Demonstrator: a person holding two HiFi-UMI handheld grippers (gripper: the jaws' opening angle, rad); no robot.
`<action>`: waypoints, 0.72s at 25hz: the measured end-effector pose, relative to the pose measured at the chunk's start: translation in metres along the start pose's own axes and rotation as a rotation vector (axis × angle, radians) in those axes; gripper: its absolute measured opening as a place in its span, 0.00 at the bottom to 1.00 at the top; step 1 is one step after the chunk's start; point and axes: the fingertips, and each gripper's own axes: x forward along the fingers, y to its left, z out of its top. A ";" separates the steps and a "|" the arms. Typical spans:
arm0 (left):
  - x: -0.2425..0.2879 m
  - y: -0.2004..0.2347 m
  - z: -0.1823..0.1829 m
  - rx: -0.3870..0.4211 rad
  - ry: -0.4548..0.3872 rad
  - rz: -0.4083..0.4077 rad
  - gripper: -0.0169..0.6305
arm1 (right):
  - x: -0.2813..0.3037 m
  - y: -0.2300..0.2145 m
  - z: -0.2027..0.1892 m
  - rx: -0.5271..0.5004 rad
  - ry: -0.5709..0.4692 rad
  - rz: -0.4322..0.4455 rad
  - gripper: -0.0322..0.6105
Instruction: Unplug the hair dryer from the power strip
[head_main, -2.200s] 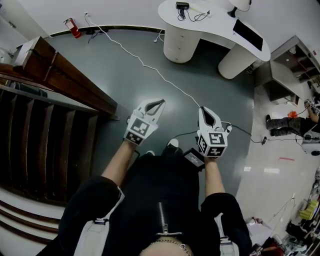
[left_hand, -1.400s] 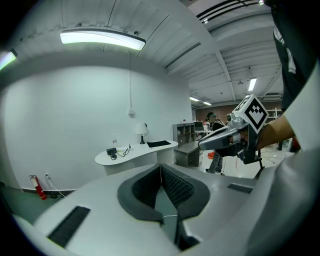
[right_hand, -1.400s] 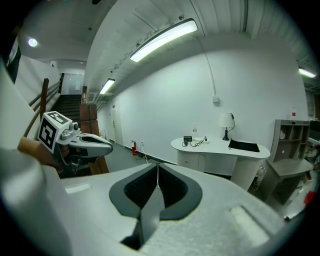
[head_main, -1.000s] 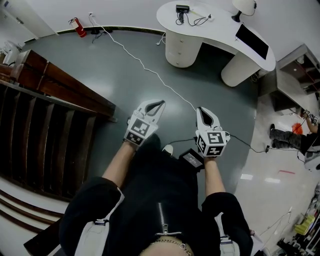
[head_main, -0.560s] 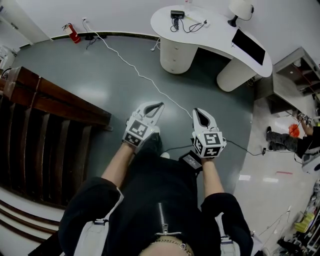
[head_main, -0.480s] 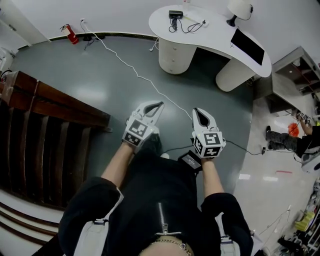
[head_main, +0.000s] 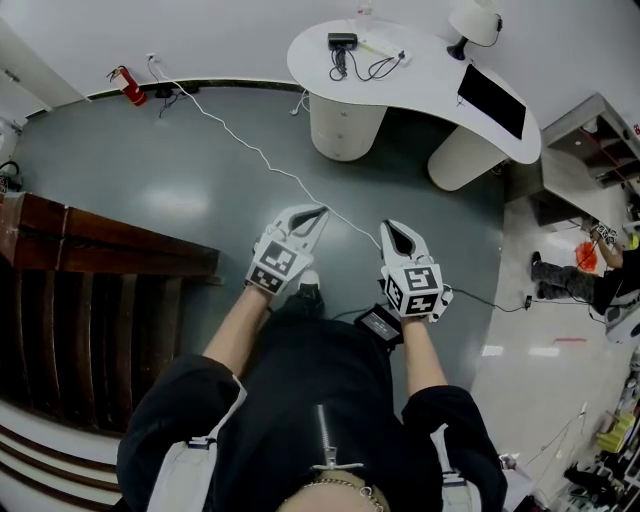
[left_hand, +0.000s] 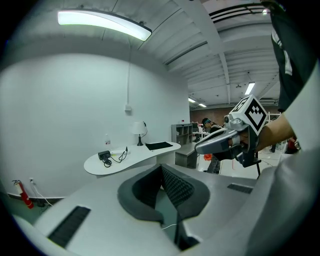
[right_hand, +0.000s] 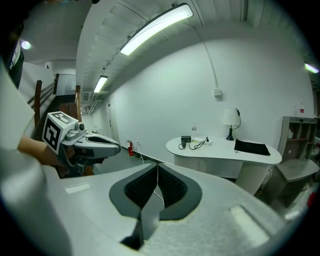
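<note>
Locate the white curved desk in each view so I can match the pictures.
Head view: desk at the top, right of centre.
Left gripper view: desk left of centre, mid-height.
Right gripper view: desk right of centre, against the wall.
Shared landmark: the white lamp on it.

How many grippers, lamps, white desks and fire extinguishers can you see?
Grippers: 2 (left gripper, right gripper)
Lamp: 1
White desk: 1
Fire extinguisher: 1
Total: 5
</note>
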 end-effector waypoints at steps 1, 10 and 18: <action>0.003 0.005 0.000 0.000 0.001 -0.004 0.05 | 0.005 -0.001 0.003 0.000 0.000 -0.002 0.06; 0.021 0.044 0.001 0.011 0.006 -0.047 0.05 | 0.049 -0.009 0.027 0.003 -0.009 -0.027 0.06; 0.030 0.079 0.001 0.030 0.010 -0.062 0.05 | 0.083 -0.010 0.041 -0.016 -0.010 -0.041 0.06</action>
